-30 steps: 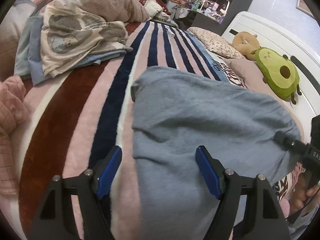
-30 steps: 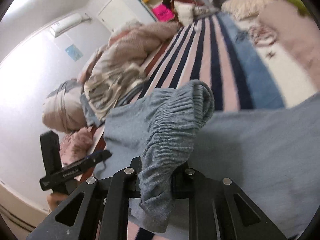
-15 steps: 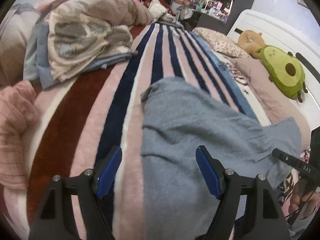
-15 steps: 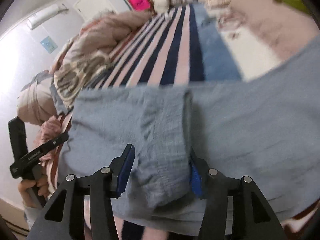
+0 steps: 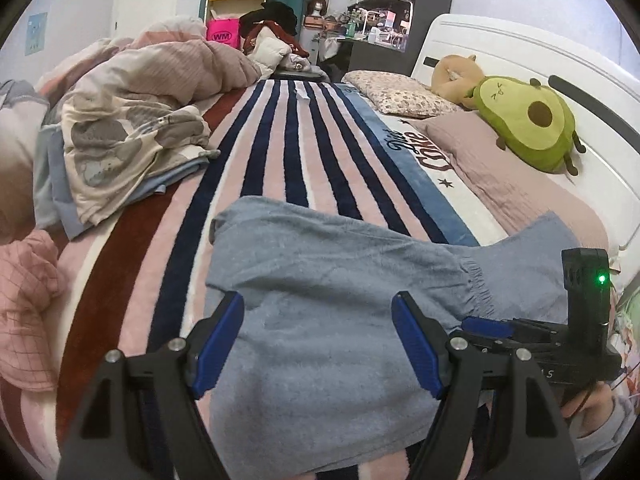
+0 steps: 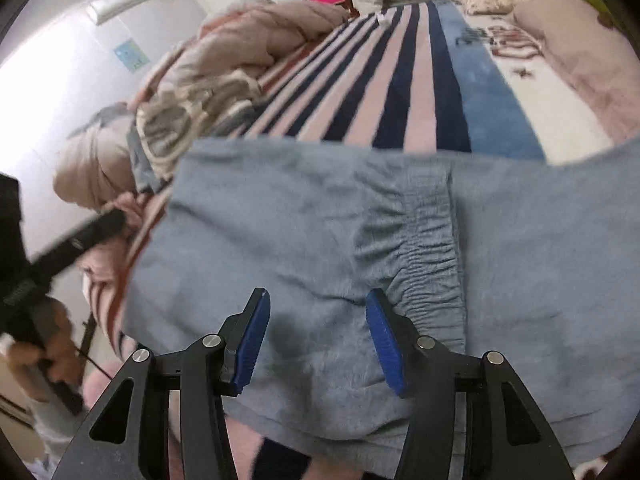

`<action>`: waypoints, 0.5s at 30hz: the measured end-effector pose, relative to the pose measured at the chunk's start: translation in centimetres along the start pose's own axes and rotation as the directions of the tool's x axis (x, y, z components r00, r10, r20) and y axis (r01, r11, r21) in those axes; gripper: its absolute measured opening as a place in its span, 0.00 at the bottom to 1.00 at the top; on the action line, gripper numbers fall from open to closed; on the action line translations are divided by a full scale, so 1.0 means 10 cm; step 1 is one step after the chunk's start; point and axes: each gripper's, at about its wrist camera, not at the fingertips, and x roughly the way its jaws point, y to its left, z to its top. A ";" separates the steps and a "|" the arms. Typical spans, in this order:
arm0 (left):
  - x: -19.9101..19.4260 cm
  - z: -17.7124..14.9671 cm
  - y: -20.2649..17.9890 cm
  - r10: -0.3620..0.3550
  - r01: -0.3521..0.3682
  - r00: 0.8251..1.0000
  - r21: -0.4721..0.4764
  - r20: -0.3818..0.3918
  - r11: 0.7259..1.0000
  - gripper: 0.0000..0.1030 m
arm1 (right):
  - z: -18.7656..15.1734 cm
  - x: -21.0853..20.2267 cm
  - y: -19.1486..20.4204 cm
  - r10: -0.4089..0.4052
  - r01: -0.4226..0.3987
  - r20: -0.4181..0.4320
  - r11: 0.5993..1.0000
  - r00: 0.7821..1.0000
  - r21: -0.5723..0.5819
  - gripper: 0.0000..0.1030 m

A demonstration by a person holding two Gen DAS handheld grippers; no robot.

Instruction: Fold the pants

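My left gripper [image 5: 318, 340] and right gripper [image 6: 318, 342] both gape wide, gripping nothing. The pants [image 5: 320, 300] lie folded across the striped blanket [image 5: 280, 152]; their loose elastic waistband [image 6: 430, 248] at two o'clock could unroll if bumped.

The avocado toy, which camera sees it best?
The left wrist view: the avocado toy lies whole and sharp on the pink pillow. The right wrist view catches only a blurry green sliver at its top edge.

Grey-blue pants [image 5: 320, 304] folded on striped blanket [image 5: 288, 152]. Left gripper [image 5: 318, 340] spread wide above them, holding nothing. Avocado plush [image 5: 528, 120] against headboard [image 5: 520, 52].
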 end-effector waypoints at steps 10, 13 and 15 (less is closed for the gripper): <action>-0.02 -0.03 -0.08 0.013 -0.013 1.000 0.023 0.017 1.000 0.71 | -0.22 -0.91 -0.24 -0.123 0.105 0.145 0.987 0.982 0.124 0.63; -0.04 -0.04 -0.08 0.016 -0.016 1.000 0.019 0.021 1.000 0.71 | -0.42 -1.22 -0.47 -0.240 0.199 0.182 0.955 0.953 0.219 0.78; -0.04 -0.04 -0.08 0.013 -0.014 1.000 0.009 0.022 1.000 0.71 | -0.56 -1.35 -0.67 -0.303 0.238 0.173 0.919 0.937 0.315 0.81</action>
